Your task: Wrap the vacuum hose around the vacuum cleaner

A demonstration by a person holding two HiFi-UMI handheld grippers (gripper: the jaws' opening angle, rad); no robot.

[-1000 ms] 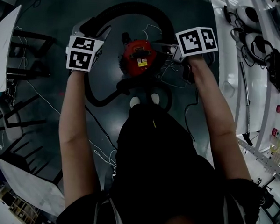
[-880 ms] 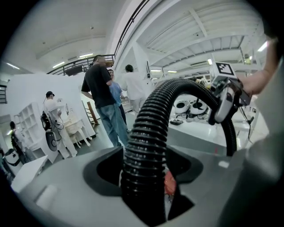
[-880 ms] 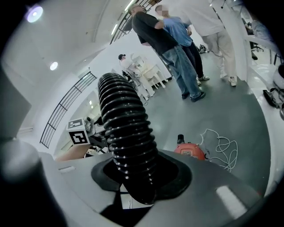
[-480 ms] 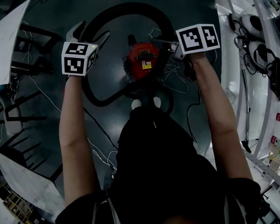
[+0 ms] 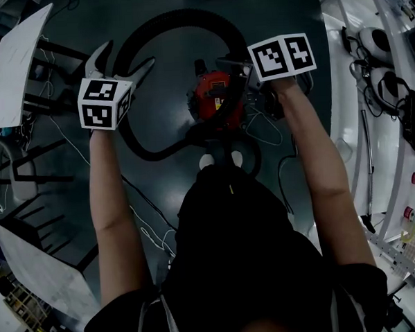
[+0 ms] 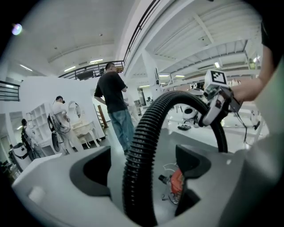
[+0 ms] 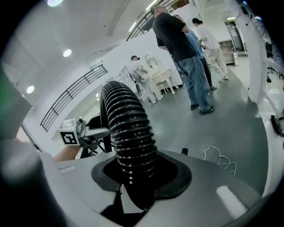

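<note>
The red vacuum cleaner (image 5: 214,95) stands on the dark floor in front of my feet. Its black ribbed hose (image 5: 179,17) loops from low on the left, over the top and down the right side. My left gripper (image 5: 127,56) is at the loop's left side. Its jaws have just been opening and now stand wide, and the hose (image 6: 146,142) runs between them without the pads pressing on it. My right gripper (image 5: 233,62) is shut on the hose (image 7: 128,128) just above and right of the vacuum cleaner (image 6: 177,184).
White cables (image 5: 257,117) lie tangled on the floor by the vacuum. White boards on dark stands (image 5: 11,68) are at the left. A white bench with gear (image 5: 375,63) runs along the right. Several people (image 7: 186,48) stand farther off on the floor.
The left gripper's jaws have spread apart off the hose, and that hand has drifted left and up in the picture. The right gripper has lifted slightly, still clamped on the hose.
</note>
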